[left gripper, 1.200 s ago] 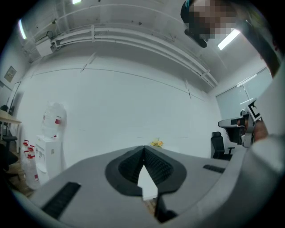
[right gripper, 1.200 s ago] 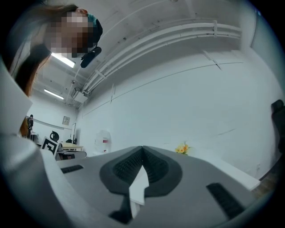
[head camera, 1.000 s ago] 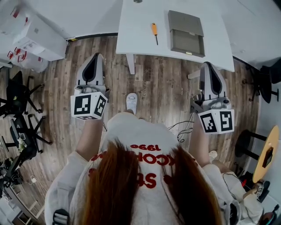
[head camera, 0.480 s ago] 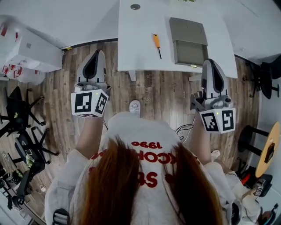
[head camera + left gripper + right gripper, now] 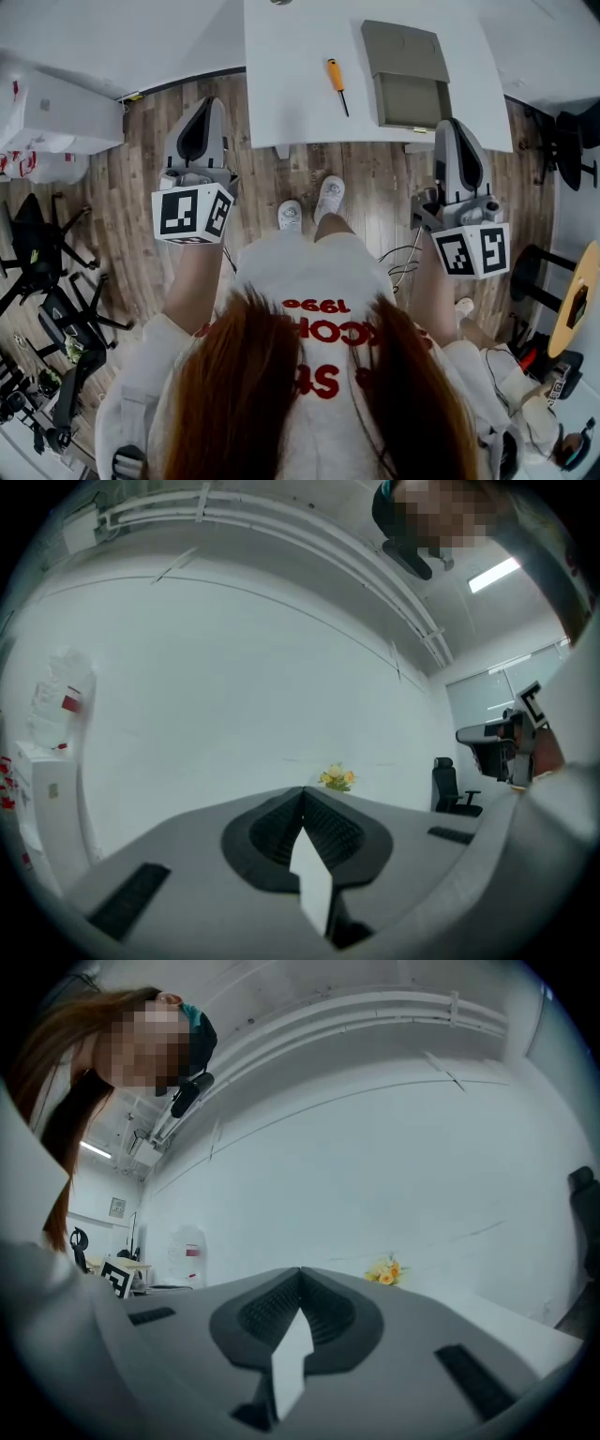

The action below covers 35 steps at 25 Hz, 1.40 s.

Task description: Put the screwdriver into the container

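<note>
Left claw (image 5: 201,105) and right claw (image 5: 457,129): both closed tight, pads meeting, nothing held; both gripper views confirm it, showing only the far wall past the tips. Both are held level, short of the worktop (image 5: 291,84), left claw off its near-left corner, right claw at its near-right edge. Screwdriver (image 5: 336,84) lies flat on the worktop at about 1 o'clock from the left claw and 10 o'clock from the right, orange handle away, shaft pointing back toward 5 o'clock. Container (image 5: 412,101), grey, sits just beside it at 3 o'clock, apart, at 11 o'clock from the right claw. Task not begun. Risks, as I judge them: a claw arriving shut would shove the screwdriver rather than take it; the round handle may roll toward the edge if nudged; a pinch on the thin shaft may slip or tilt; the raised rear part of the container could catch the tool on the way in.
</note>
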### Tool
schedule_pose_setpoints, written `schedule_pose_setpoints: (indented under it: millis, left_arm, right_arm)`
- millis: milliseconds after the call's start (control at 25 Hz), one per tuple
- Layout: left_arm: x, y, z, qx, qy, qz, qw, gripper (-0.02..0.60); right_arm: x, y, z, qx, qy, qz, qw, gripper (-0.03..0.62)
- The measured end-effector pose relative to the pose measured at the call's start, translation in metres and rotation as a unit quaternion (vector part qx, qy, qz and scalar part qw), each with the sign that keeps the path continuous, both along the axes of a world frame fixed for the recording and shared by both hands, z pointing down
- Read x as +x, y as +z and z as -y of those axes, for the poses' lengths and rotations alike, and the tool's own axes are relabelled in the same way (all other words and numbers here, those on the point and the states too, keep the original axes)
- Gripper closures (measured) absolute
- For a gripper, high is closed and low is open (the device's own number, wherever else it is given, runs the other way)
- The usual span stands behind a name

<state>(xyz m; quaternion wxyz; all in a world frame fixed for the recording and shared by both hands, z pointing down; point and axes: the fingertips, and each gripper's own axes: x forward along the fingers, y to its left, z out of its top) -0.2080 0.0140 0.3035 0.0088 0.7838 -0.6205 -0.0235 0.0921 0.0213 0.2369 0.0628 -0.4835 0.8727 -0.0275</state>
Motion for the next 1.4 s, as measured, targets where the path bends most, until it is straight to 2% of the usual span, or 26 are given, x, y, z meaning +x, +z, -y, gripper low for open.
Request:
schedule_pose_setpoints:
  millis: [400, 720, 1040, 1200, 1400]
  left_arm:
    - [-0.005, -0.003, 0.022, 0.000, -0.040, 0.006, 0.9992, 0.575]
    - [0.003, -0.013, 0.071, 0.015, -0.084, 0.016, 0.9962, 0.575]
    - [0.005, -0.021, 0.110, 0.031, -0.149, 0.005, 0.9883, 0.575]
    - [0.016, -0.012, 0.121, 0.021, -0.161, 0.012, 0.9867, 0.575]
    - [0.026, -0.001, 0.138, 0.014, -0.151, 0.028, 0.9880, 0.575]
  right_arm:
    - [-0.023, 0.001, 0.054, 0.006, -0.060, 0.011, 0.998, 0.589]
    - [-0.007, -0.003, 0.122, 0.009, -0.095, 0.013, 0.995, 0.589]
    - [0.005, -0.005, 0.179, 0.014, -0.161, 0.025, 0.987, 0.588]
    - [0.002, 0.003, 0.199, 0.000, -0.177, 0.025, 0.984, 0.588]
    - [-0.023, 0.035, 0.209, -0.046, -0.189, 0.017, 0.981, 0.588]
